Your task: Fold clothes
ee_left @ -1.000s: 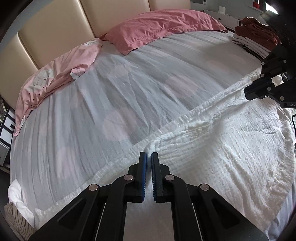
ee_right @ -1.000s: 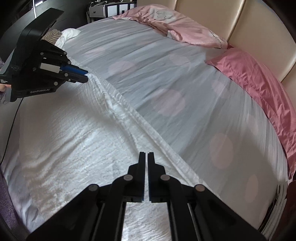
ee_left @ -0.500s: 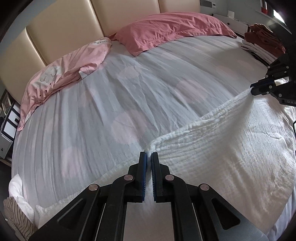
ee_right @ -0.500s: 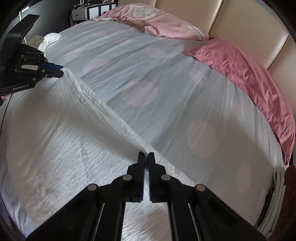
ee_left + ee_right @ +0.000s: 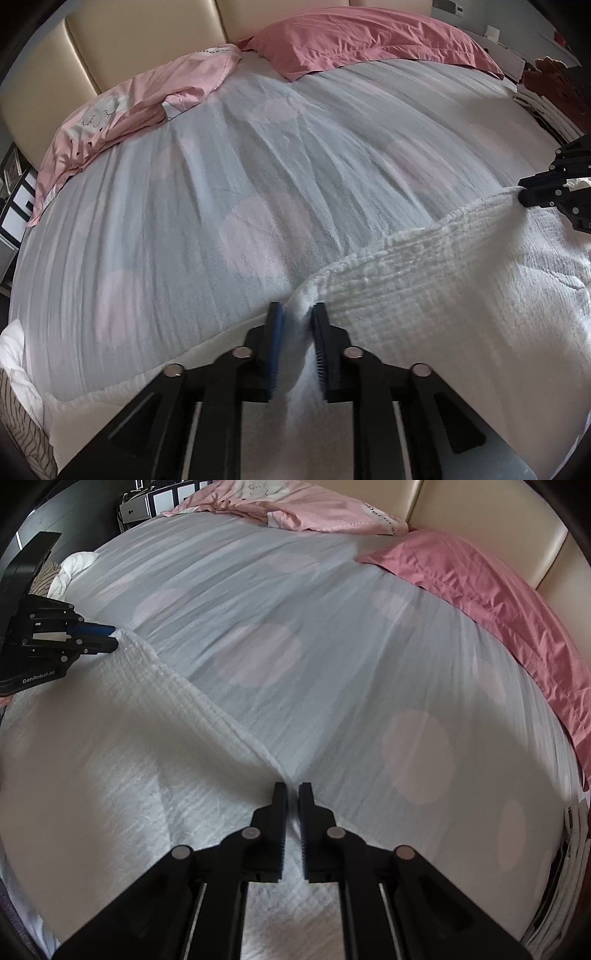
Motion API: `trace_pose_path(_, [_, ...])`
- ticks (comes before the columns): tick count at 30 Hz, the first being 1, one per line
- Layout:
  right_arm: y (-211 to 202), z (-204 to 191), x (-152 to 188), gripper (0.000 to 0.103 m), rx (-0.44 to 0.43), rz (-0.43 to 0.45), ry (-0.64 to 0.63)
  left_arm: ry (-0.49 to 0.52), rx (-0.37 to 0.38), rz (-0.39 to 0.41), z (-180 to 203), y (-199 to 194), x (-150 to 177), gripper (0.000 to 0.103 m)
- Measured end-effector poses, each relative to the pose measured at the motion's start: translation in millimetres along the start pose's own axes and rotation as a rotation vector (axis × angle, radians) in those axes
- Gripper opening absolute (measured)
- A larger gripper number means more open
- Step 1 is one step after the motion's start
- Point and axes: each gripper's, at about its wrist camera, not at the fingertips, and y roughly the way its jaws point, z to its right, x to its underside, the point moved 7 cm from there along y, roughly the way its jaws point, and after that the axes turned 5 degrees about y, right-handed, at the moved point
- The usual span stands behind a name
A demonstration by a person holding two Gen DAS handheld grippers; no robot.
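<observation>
A white crinkled cloth [image 5: 424,295] lies over the near part of the bed, with its far edge lifted between the two grippers. My left gripper [image 5: 297,310] holds a bunch of that edge; the fingers stand a little apart and the white fabric fills the gap. In the right wrist view the left gripper [image 5: 110,640] appears at the far left with the cloth [image 5: 129,757] hanging from its tip. My right gripper [image 5: 291,788] is shut on the same edge at the other end. The left wrist view shows that right gripper [image 5: 524,194] at the right, also pinching the edge.
The bed has a grey sheet with pale pink dots [image 5: 258,184]. A dark pink pillow [image 5: 369,33] and a light pink pillow [image 5: 129,107] lie by the beige headboard [image 5: 140,37]. Folded clothes [image 5: 550,85] are stacked at the right edge. A white and striped heap [image 5: 62,572] sits far left.
Both grippers have drawn the cloth's far edge toward the near side, baring more grey sheet. The left gripper's fingers now stand slightly wider apart, with the fabric still between them.
</observation>
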Motion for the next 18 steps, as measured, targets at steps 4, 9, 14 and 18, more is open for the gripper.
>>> trace_pose_path(4, [-31.5, 1.1, 12.4, 0.025, -0.013, 0.013, 0.048, -0.036, 0.001, 0.037, 1.7, -36.5, 7.3, 0.044])
trace_pose_path(9, [-82.1, -10.6, 41.4, 0.025, -0.008, 0.058, 0.085, -0.043, 0.067, 0.067, 48.9, -89.5, 32.0, 0.044])
trace_pose_path(14, [-124.3, -35.4, 100.6, 0.025, -0.040, 0.079, 0.185, -0.051, 0.140, 0.091, 100.0, -139.6, 58.8, 0.044])
trace_pose_path(18, [-140.5, -54.5, 154.0, 0.025, -0.109, 0.073, 0.331, -0.074, 0.221, 0.081, 151.6, -155.0, 83.7, 0.044])
